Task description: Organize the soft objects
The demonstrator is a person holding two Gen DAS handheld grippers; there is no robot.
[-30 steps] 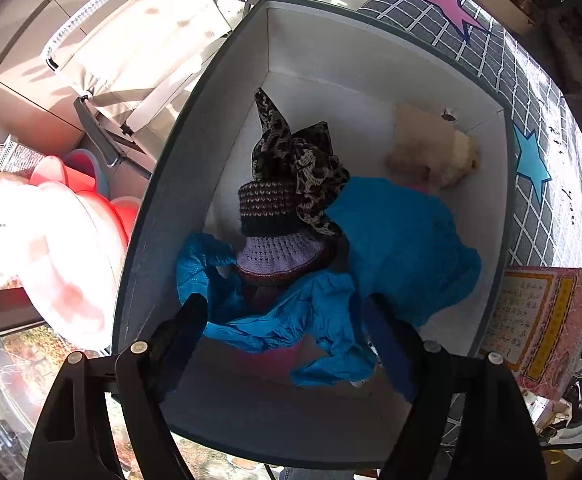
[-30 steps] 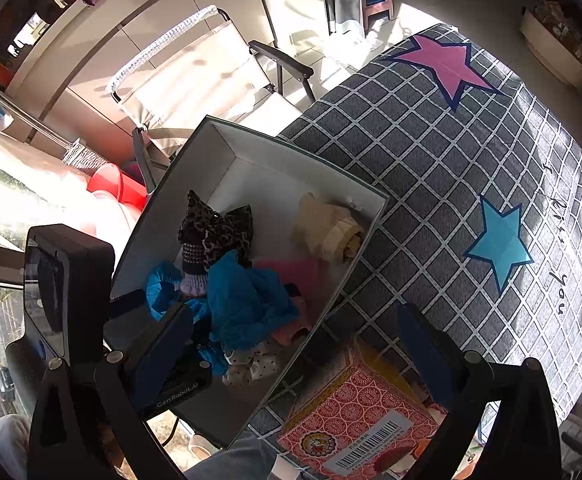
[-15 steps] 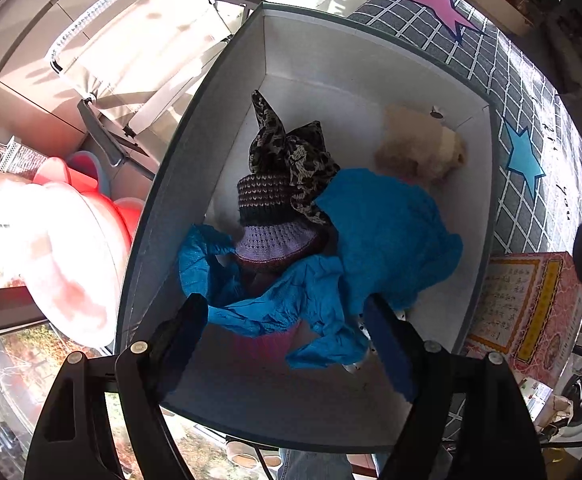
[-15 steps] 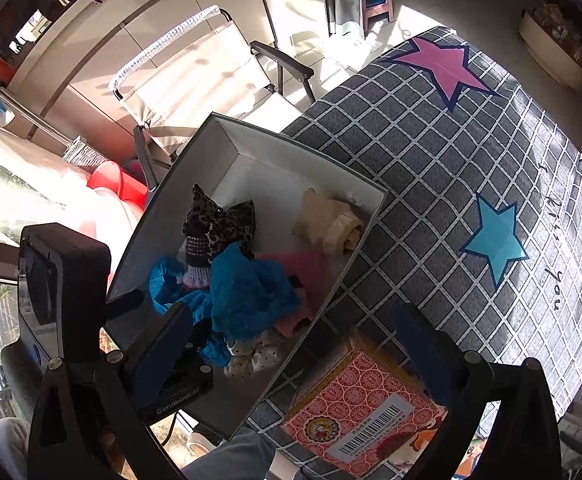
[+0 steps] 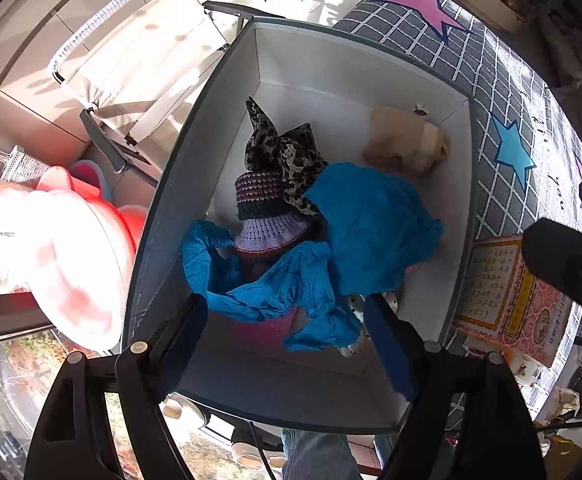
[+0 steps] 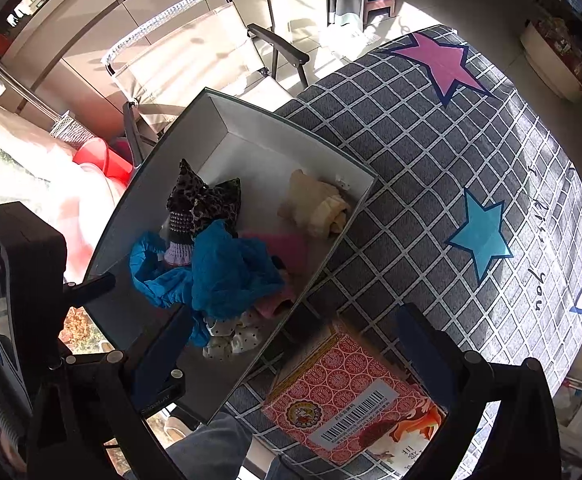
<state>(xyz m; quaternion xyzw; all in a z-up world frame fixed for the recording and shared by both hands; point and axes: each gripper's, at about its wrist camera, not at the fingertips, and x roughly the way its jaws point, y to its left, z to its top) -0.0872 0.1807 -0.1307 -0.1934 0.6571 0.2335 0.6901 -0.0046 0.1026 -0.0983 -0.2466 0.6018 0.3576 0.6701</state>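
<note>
A grey checked cloth with stars covers the worktop; a folding chair stands behind it in sunlight. The box holds a crumpled blue cloth, knit hat and cream plush. Both the left claw and the right claw hang apart, empty.

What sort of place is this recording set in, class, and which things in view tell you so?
Probably a lived-in home, perhaps a sunny room by a window. A folding chair stands on tiled floor, a star-patterned cloth covers the table, and a box on it holds clothes and a cream plush toy.
</note>
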